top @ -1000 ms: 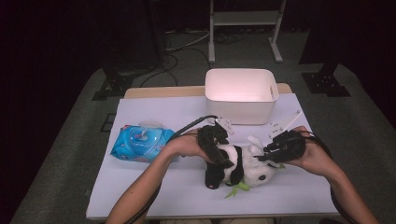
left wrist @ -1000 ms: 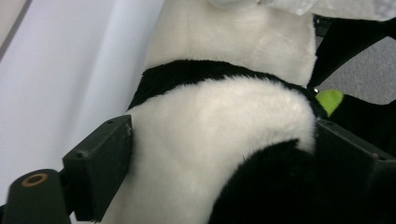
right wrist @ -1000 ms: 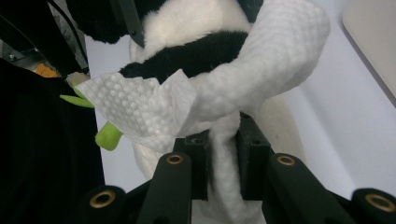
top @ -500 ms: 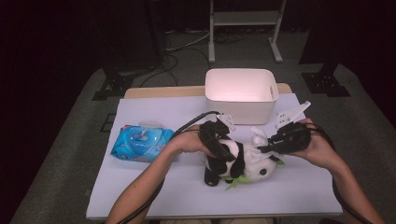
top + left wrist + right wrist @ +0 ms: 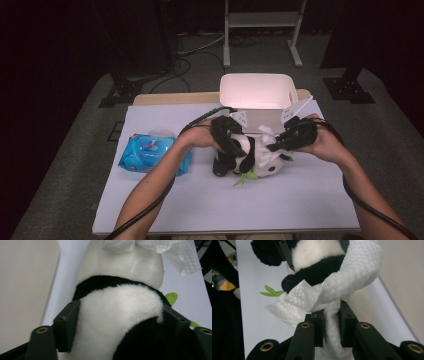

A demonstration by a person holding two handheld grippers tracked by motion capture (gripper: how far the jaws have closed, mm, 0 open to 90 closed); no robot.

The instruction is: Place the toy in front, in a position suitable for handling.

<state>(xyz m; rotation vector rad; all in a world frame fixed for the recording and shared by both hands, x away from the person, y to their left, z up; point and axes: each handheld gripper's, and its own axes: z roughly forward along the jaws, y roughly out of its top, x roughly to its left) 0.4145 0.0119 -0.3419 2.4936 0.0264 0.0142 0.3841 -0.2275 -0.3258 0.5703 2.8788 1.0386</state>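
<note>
1. As both forearms reach in from the near edge of the table (image 5: 150,210), the left gripper (image 5: 226,145) and right gripper (image 5: 287,142) meet over a panda plush toy (image 5: 250,157) lying just in front of a white bin (image 5: 257,92).

2. The left hand (image 5: 202,137) bends inward at the wrist and points its gripper toward the right across the table; in the left gripper view the jaws sit on either side of the panda's furry body (image 5: 117,315), pressing into the pile. They have just been opening slightly, with the toy between them.

3. The right hand (image 5: 325,142) angles its gripper toward the left, its cable trailing down along the forearm. In the right gripper view the jaws are pinched on a twisted white wipe (image 5: 332,322), which loops up and around the panda (image 5: 317,255).

4. The toy is black and white, lying on the table, with a green leaf sprig (image 5: 245,179) sticking out at its near side; its head appears to be at the right, though the grippers cover much of it.

5. A blue wipes pack (image 5: 150,154) lies on the table to the left, well apart from the toy.
</note>
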